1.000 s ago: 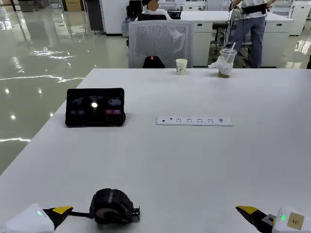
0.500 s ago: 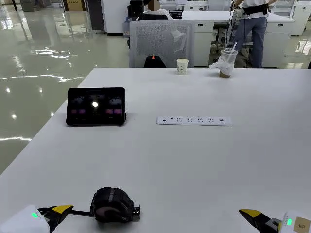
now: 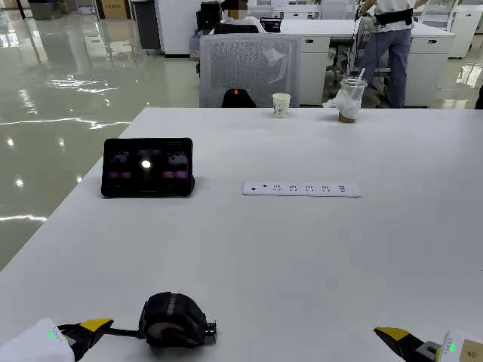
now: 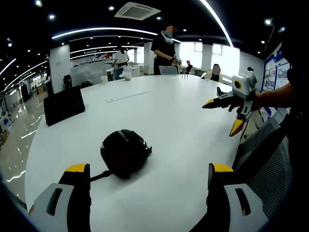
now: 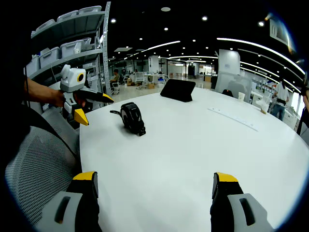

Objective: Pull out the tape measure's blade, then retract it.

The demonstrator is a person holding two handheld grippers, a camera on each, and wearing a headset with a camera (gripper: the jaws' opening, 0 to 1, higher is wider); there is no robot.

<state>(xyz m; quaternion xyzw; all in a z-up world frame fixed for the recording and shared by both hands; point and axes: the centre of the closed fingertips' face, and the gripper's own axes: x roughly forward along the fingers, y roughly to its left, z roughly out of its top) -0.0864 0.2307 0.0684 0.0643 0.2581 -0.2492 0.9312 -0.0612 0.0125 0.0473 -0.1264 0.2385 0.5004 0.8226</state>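
Observation:
A black tape measure (image 3: 175, 320) lies on the white table (image 3: 302, 249) near its front edge, with its blade in and a thin black wrist strap (image 3: 127, 331) trailing left. My left gripper (image 3: 89, 334) is just left of it, open, one yellow tip by the strap's end. In the left gripper view the tape measure (image 4: 124, 152) sits ahead between the wide-apart jaws of the left gripper (image 4: 148, 170). My right gripper (image 3: 398, 339) is open far to the right, holding nothing. The right gripper view has the tape measure (image 5: 132, 117) and the left gripper (image 5: 87, 107) ahead on the left.
A dark tablet (image 3: 147, 167) stands at mid left and a white power strip (image 3: 300, 188) lies mid table. At the far edge are a paper cup (image 3: 281, 103) and a plastic cup (image 3: 349, 94). A mesh chair (image 3: 249, 68) and a person (image 3: 386, 41) are beyond.
The right gripper has sunk slightly toward the frame's bottom edge. The tape measure and the left gripper have hardly moved.

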